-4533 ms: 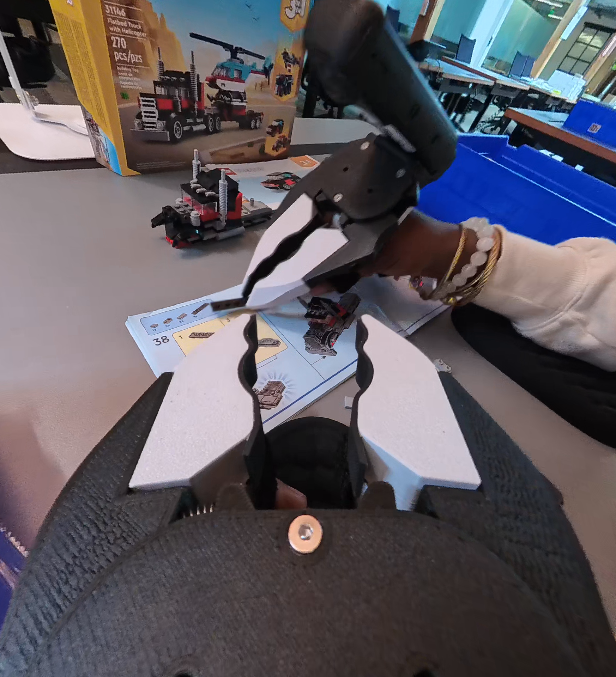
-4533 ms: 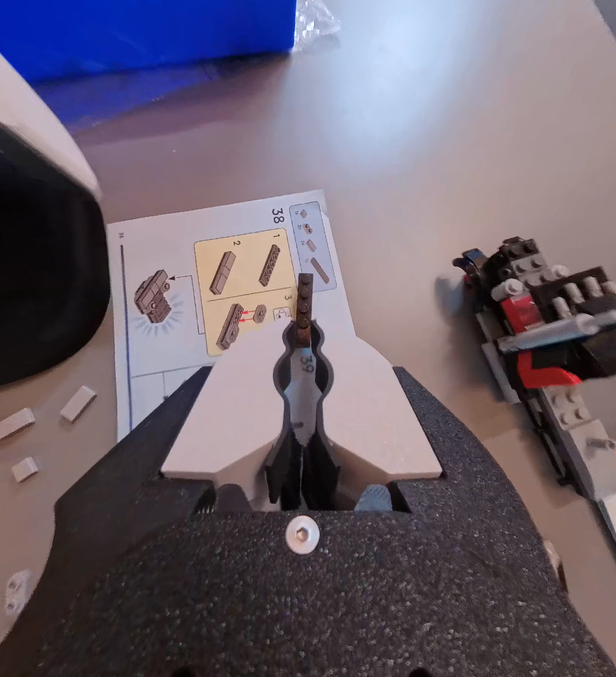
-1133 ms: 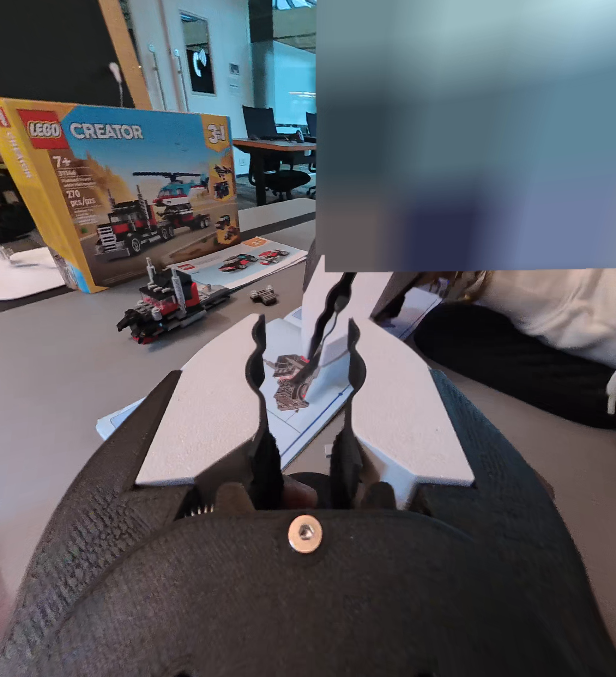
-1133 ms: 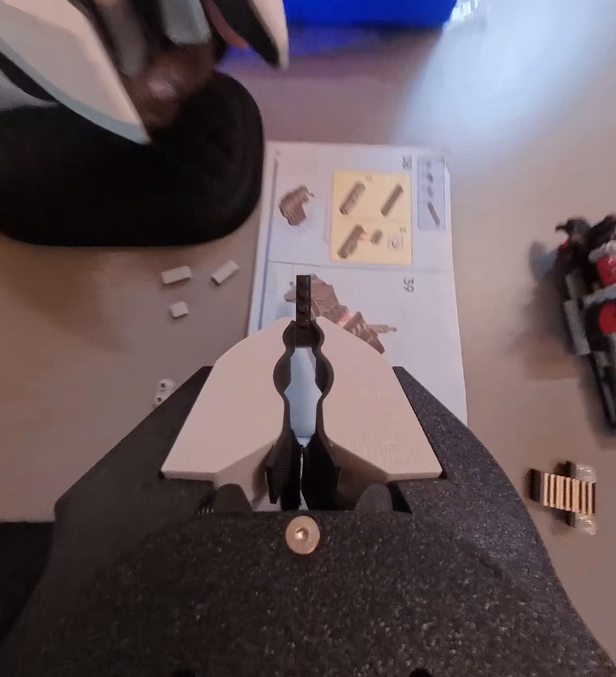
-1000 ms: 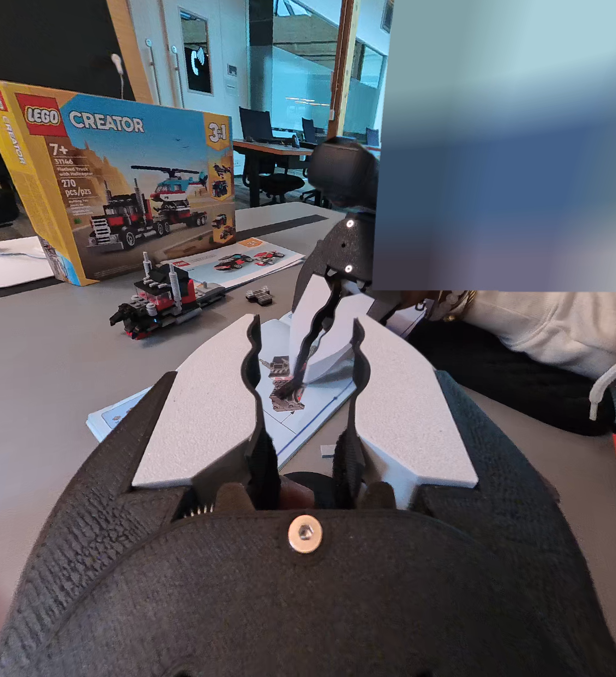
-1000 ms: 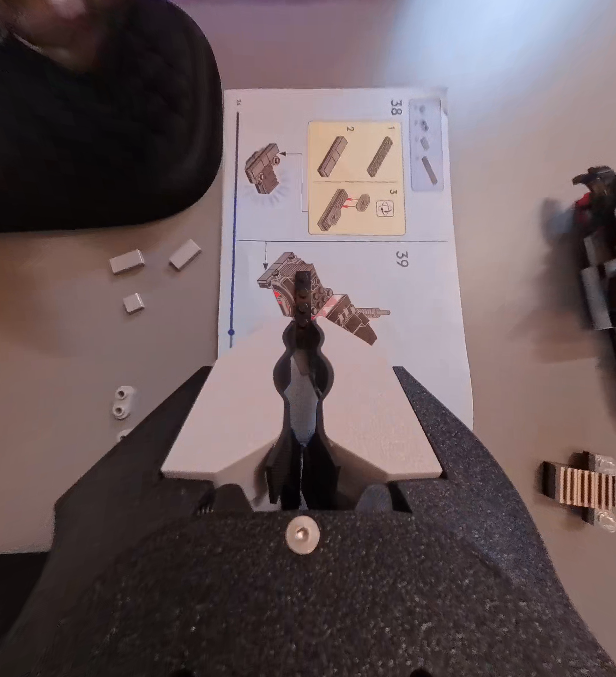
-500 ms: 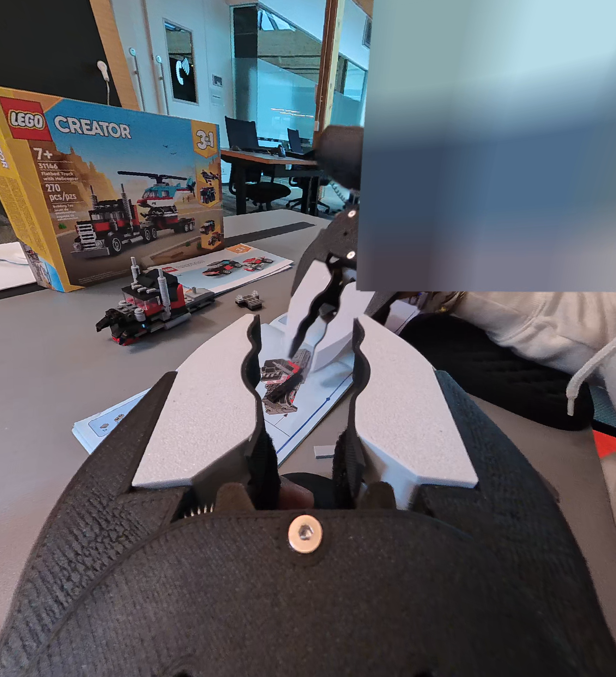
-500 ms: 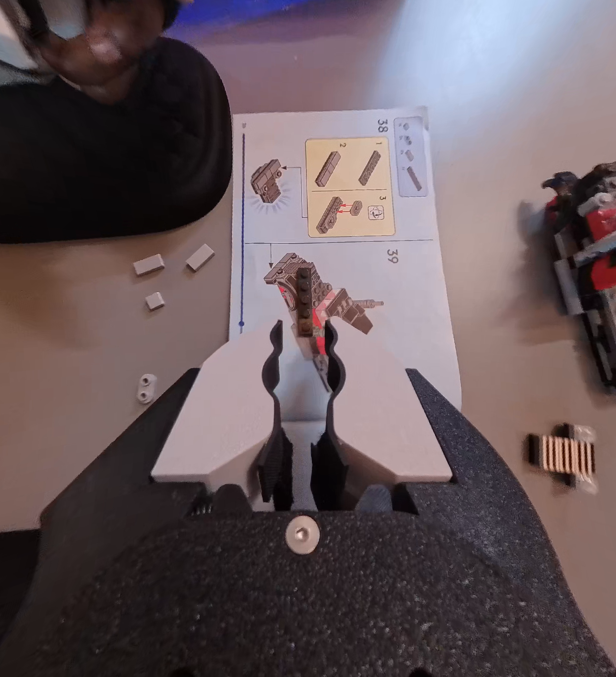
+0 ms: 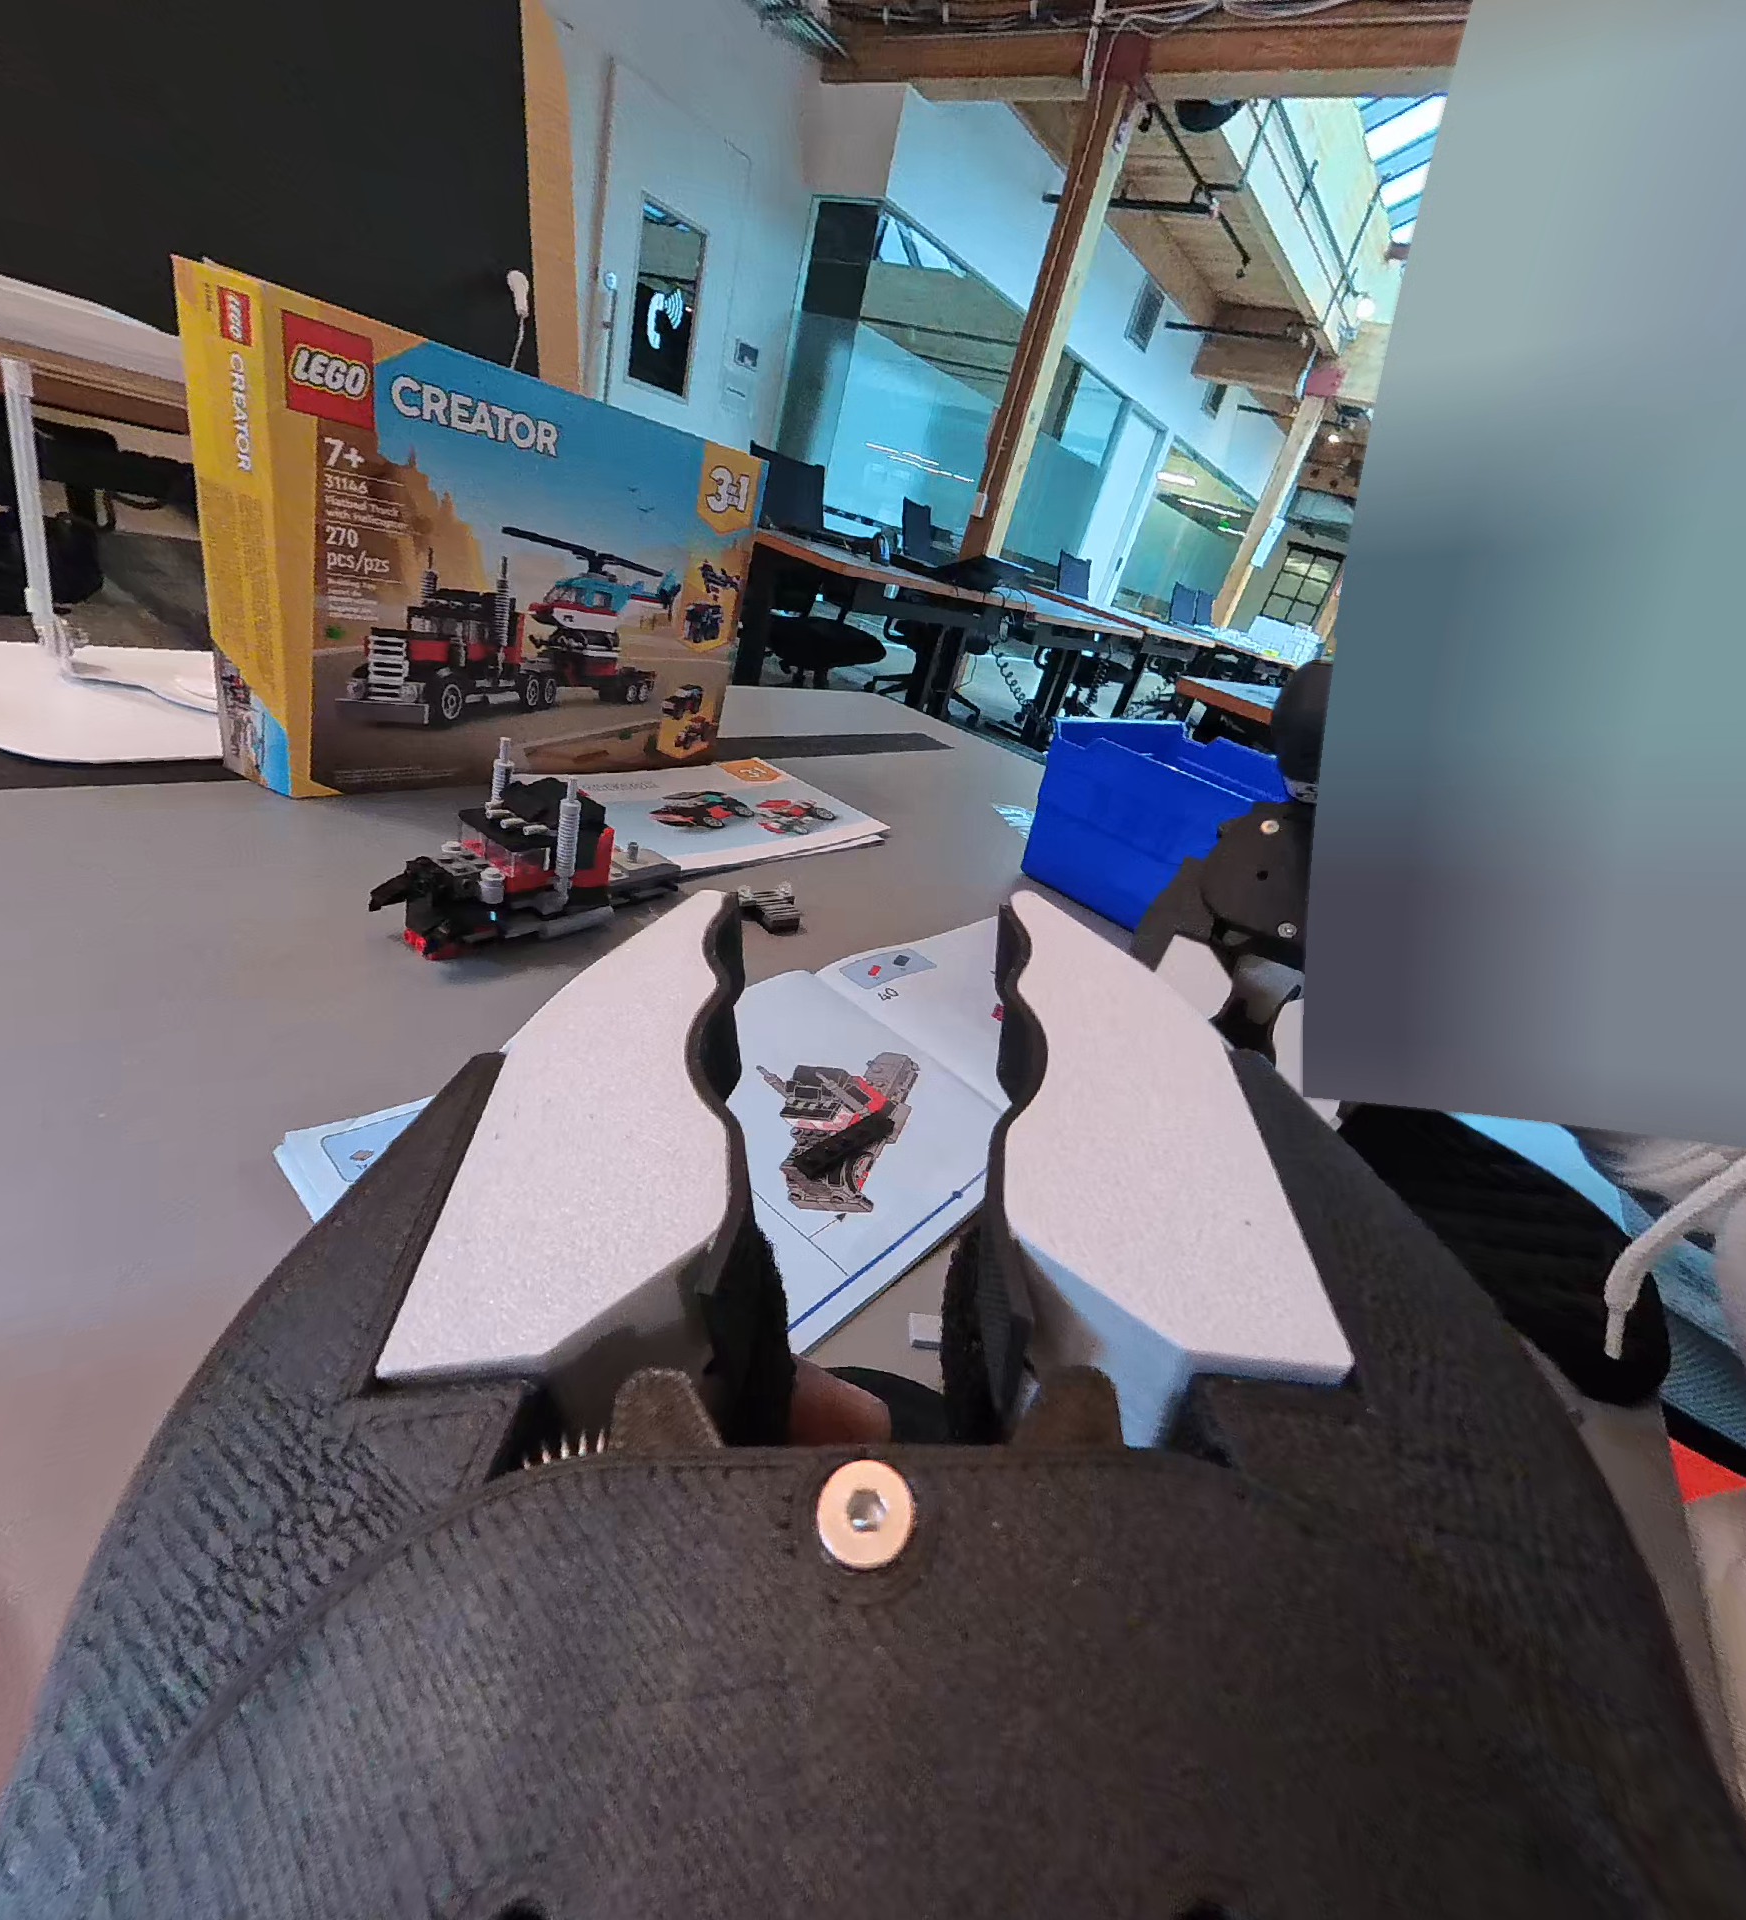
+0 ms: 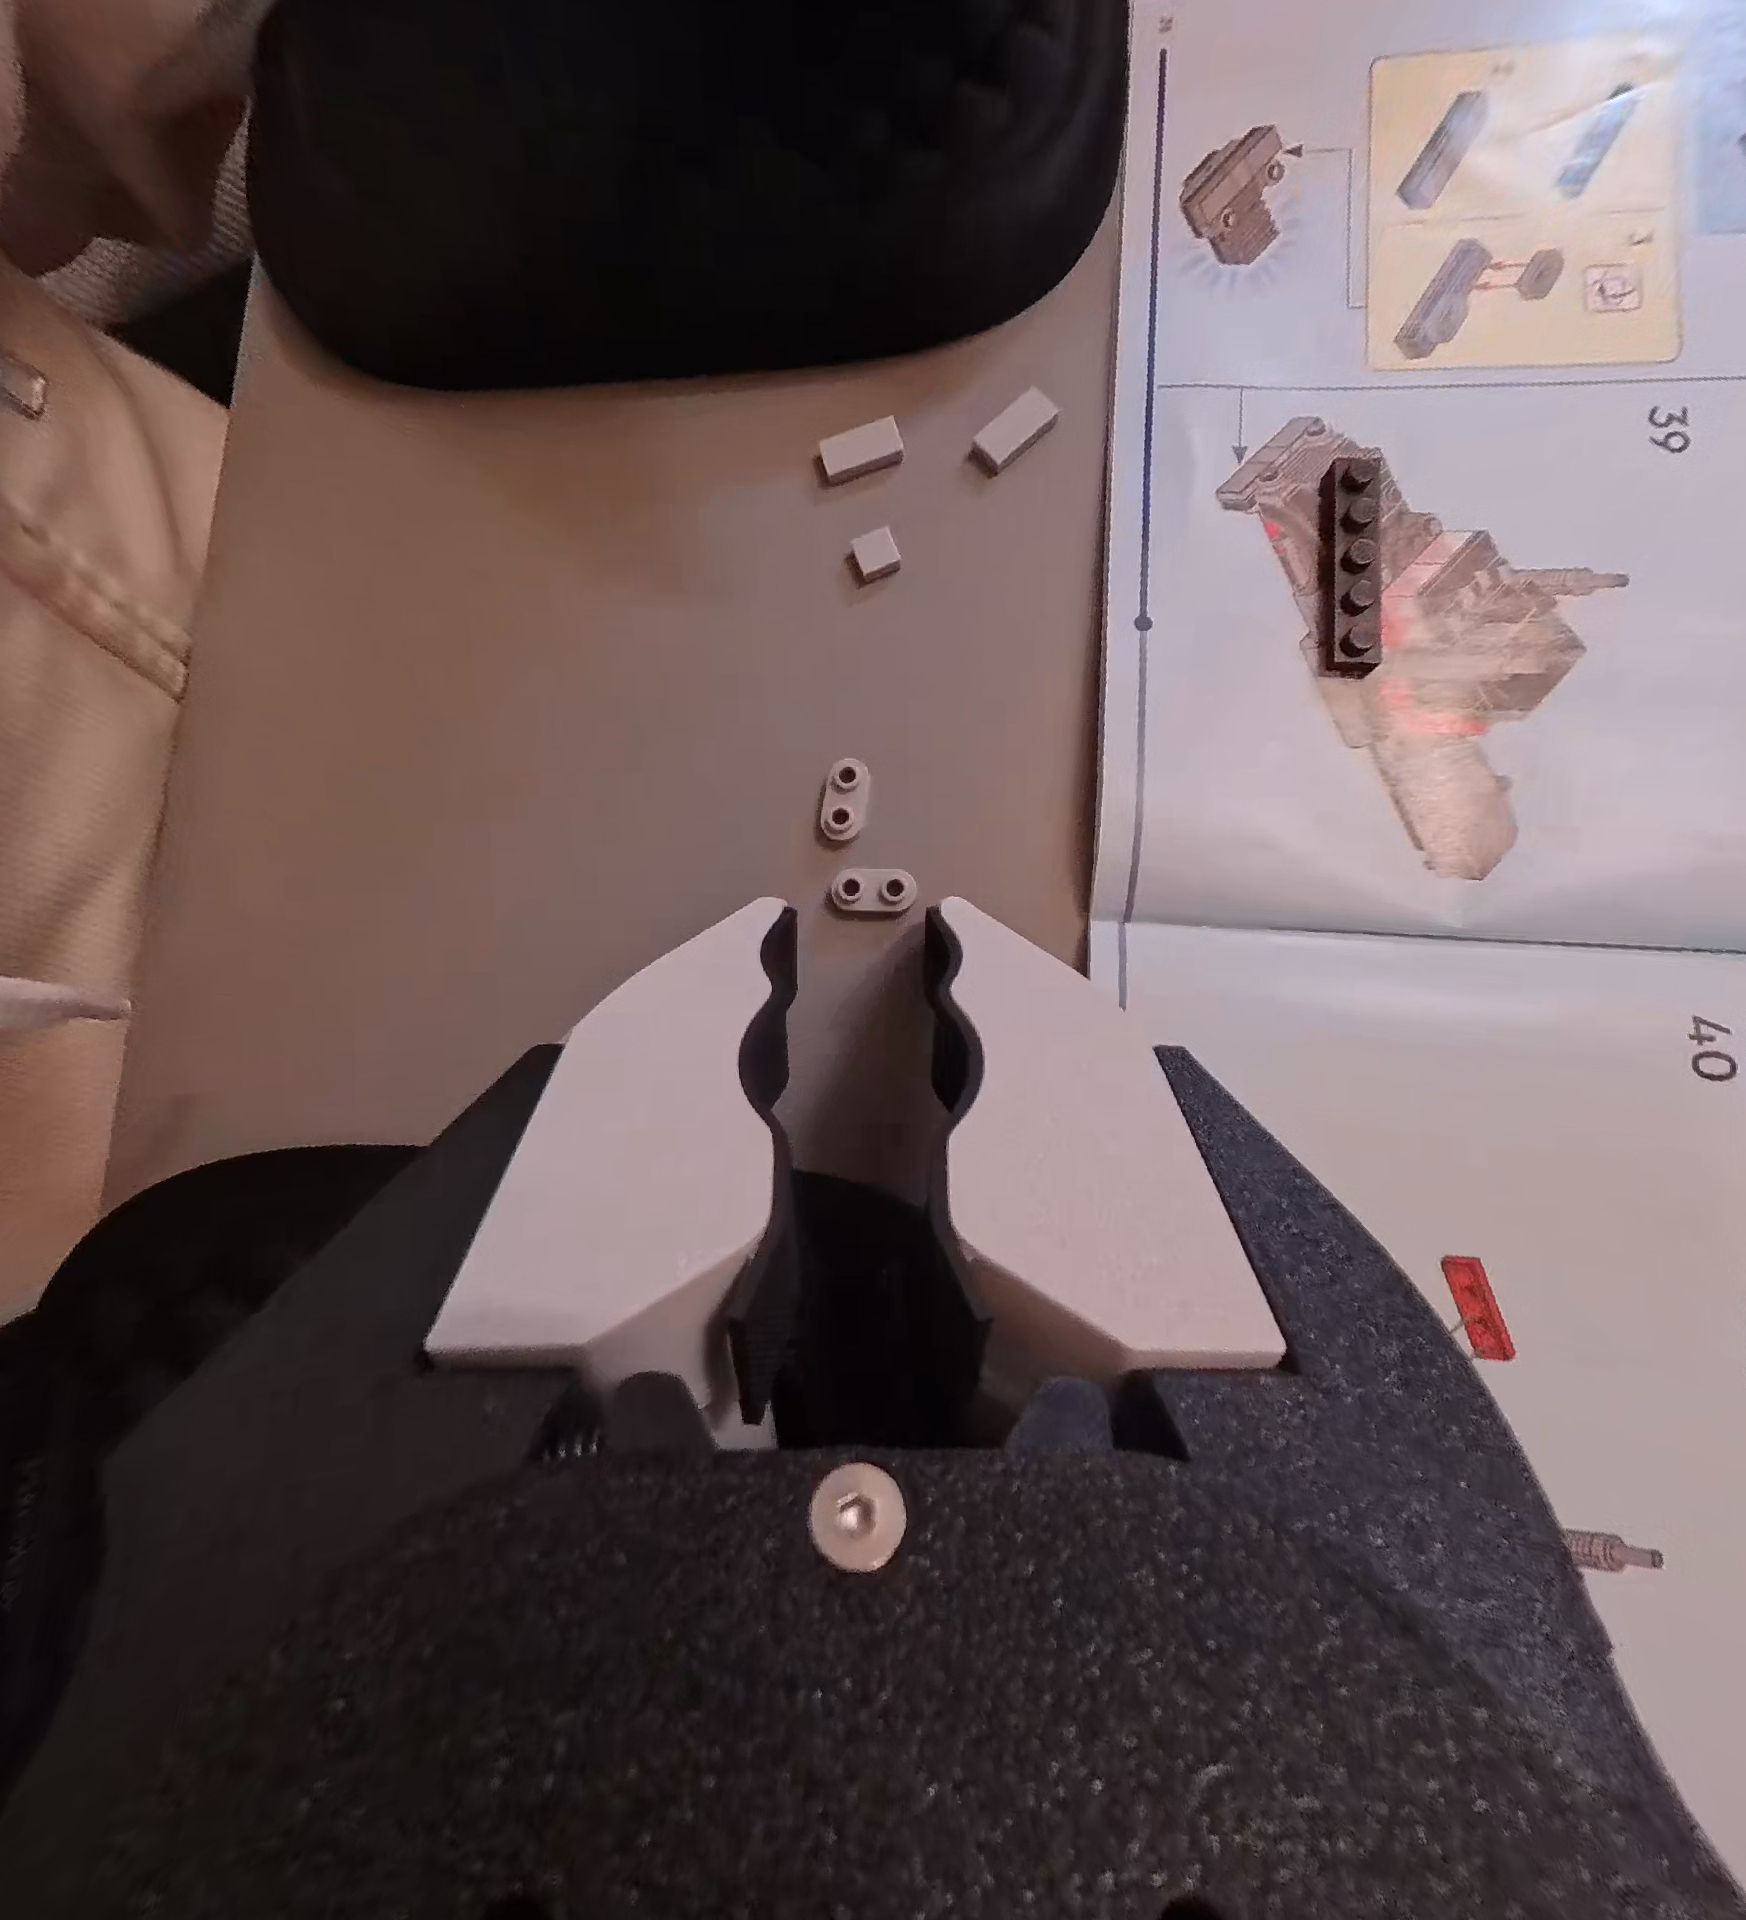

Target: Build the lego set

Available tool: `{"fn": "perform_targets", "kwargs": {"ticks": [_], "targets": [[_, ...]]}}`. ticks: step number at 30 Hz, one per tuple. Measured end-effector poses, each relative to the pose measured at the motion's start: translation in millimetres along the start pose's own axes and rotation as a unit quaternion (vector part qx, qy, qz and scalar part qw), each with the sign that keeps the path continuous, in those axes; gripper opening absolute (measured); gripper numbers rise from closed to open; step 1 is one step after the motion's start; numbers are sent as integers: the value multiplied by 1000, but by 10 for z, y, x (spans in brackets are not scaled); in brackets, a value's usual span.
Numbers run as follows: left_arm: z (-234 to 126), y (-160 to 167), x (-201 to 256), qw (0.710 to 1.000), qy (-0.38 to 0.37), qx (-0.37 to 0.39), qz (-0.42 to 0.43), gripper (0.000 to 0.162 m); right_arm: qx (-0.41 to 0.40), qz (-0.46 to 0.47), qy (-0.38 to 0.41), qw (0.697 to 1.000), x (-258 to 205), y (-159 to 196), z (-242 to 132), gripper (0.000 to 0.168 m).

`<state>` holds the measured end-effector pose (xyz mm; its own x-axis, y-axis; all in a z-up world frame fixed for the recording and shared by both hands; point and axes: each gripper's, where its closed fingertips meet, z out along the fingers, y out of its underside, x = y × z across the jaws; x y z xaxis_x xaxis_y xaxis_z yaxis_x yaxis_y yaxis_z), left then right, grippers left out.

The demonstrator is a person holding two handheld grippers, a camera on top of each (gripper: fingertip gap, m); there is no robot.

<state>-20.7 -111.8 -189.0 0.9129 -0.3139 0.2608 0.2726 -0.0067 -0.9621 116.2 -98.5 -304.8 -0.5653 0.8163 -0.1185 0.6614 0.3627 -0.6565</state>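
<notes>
Black, a 1-stud-wide plate (image 9: 841, 1146) lies free on the open instruction booklet (image 9: 910, 1029), seen between the spread, empty fingers of the left gripper (image 9: 861, 914); a part-built truck (image 9: 526, 868) stands beyond. From the right wrist, the right gripper (image 10: 858, 920) gapes empty just short of 2 small grey plates (image 10: 871, 890), the black plate to its right.

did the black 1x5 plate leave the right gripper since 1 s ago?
Yes. The black plate now lies on the instruction booklet, and the right gripper is open beside it over the table.
</notes>
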Motion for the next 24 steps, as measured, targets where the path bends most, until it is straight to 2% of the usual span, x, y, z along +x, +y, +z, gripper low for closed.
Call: {"fn": "perform_targets", "kwargs": {"ticks": [13,24], "targets": [[-5,-4,-5,1000,-5,2,4,47,-3,-17,-5,1000,-7,-13,13,23],[-4,-1,6,1000,-1,2,6,47,33,-24,2,999,7,-197,-30,21]]}}
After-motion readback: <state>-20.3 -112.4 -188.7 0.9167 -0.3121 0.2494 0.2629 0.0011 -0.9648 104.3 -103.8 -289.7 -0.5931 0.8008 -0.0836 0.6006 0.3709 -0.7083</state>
